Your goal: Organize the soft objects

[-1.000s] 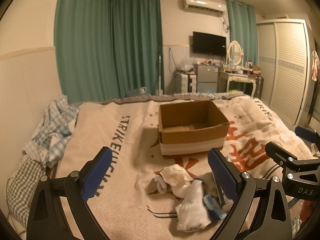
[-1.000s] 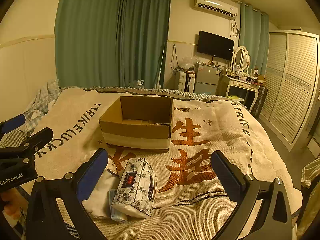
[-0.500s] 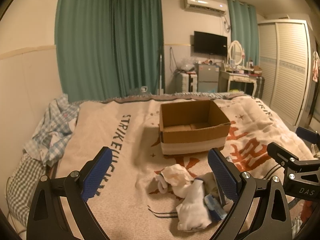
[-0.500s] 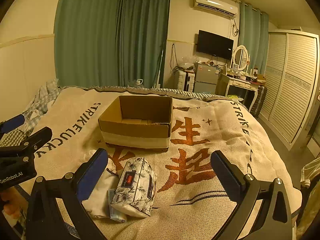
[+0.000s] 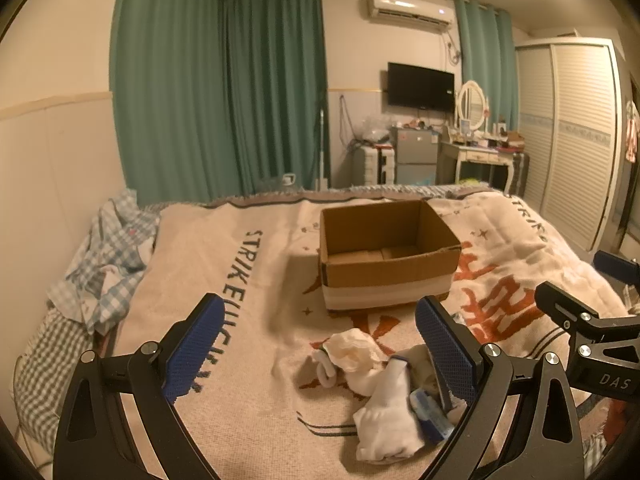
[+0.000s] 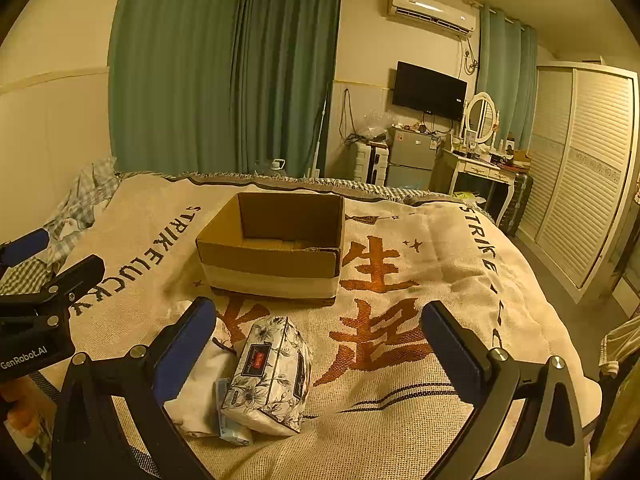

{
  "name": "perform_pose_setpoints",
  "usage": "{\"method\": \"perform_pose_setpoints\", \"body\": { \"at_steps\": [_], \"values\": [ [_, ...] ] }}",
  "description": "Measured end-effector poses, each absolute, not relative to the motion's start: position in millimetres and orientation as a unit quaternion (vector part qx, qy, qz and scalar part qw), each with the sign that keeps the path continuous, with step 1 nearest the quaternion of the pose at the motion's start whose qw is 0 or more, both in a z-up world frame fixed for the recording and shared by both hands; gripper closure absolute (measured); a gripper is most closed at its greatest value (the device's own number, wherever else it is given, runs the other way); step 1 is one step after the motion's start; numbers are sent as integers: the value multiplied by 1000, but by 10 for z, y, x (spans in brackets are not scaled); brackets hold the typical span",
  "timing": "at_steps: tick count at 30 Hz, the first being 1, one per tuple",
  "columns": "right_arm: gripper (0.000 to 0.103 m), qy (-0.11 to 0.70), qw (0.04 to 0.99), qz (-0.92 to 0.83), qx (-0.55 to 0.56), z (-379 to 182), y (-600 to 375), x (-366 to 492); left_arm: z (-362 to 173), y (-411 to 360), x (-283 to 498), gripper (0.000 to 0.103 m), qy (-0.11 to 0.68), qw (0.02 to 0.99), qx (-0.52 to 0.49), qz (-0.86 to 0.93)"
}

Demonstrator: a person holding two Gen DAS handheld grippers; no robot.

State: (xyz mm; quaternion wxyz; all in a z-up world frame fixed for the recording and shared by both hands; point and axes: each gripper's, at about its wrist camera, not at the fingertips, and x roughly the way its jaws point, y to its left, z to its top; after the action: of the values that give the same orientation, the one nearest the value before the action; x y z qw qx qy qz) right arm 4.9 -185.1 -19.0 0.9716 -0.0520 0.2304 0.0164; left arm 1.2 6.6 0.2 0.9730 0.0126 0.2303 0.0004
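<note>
- Left wrist view: left gripper spread wide, holds nothing, hovers over the bed blanket. White socks pile lies between its fingers, nearer the right finger; a blue packet pokes out beside it. Open cardboard box empty, behind the pile. Right gripper's finger shows at the right edge.
- Right wrist view: right gripper also wide, empty. Floral tissue pack shows only here, leaning on white cloth by the left finger. Box just beyond. Checked bedding far left.
</note>
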Motion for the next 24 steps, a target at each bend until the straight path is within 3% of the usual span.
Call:
{"method": "perform_pose_setpoints", "body": {
  "at_steps": [24],
  "values": [
    [0, 228, 972, 17, -53, -172, -1837, 27, 31, 90, 5, 5, 227, 974, 12, 1]
  ]
}}
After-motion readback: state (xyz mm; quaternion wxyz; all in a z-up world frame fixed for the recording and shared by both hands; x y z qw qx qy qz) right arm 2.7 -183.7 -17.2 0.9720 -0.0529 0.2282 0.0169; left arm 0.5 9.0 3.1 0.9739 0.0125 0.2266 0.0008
